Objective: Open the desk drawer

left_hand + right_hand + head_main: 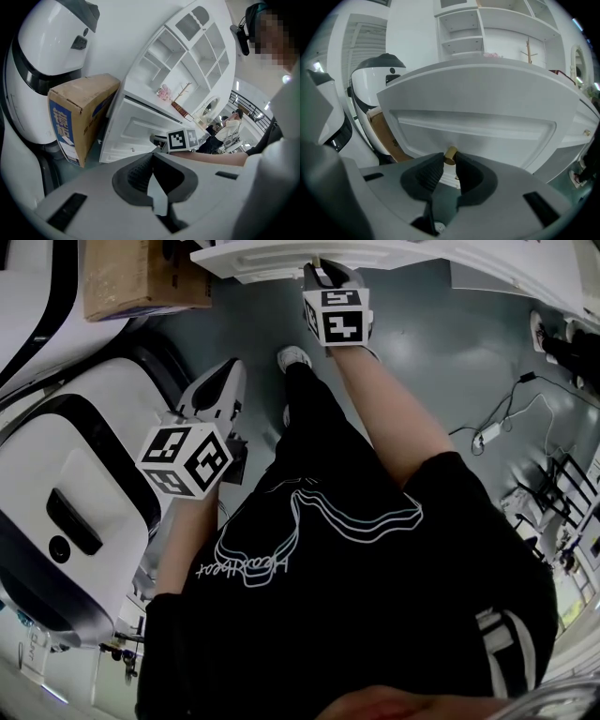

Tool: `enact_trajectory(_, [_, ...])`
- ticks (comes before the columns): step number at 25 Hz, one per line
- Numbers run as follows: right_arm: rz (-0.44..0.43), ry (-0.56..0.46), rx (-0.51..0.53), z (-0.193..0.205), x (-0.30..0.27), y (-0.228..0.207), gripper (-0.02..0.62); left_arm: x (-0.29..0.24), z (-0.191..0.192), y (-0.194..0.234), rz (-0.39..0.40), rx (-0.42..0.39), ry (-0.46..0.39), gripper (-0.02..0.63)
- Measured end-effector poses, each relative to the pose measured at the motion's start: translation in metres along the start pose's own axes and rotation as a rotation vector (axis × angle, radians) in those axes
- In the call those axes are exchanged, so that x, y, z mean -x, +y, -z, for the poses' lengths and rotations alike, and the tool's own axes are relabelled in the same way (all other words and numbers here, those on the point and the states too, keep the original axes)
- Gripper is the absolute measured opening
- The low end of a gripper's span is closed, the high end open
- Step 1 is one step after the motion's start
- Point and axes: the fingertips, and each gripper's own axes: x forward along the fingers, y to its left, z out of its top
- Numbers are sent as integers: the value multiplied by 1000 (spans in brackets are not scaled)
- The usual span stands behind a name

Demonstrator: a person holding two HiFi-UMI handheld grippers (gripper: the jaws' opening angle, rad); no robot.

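While the grip looks made, the pull itself seems to me yet to come. Biggest in front of the person is the white desk [140,91], with open shelves standing on its top. A tall rounded white machine [42,61] stands off to its left, and a cardboard box [77,117] sits between the two. Under the desk top is the drawer [487,126], a wide white panel. From here I cannot tell whether it has come out at all; if it has, it is only by a sliver. The right gripper [449,161] is up against that panel. Its fingers [426,176] are clamped on the small round knob [450,154] in the middle of the drawer front, one finger on each side. The left gripper [153,157] hangs well away from the desk, its fingers [138,173] together with nothing between them. So I judge the reaching and gripping done, and drawing the drawer out towards the person all left to do.
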Motion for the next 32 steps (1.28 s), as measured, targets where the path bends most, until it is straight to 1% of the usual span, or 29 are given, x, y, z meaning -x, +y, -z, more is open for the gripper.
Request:
enact_trajectory(11, [5, -5, 15, 18, 16, 9, 86, 15, 31, -2, -7, 30, 5, 3])
enact_trajectory(16, [11, -5, 15, 25, 27, 10, 86, 22, 34, -9, -3, 23, -9, 3])
enact_trajectory(25, [13, 9, 24, 42, 43, 18, 86, 36, 54, -13, -4, 29, -5, 3])
enact_trajectory(32, [11, 18, 24, 56, 58, 24, 86, 46, 64, -22, 5, 14, -16, 3])
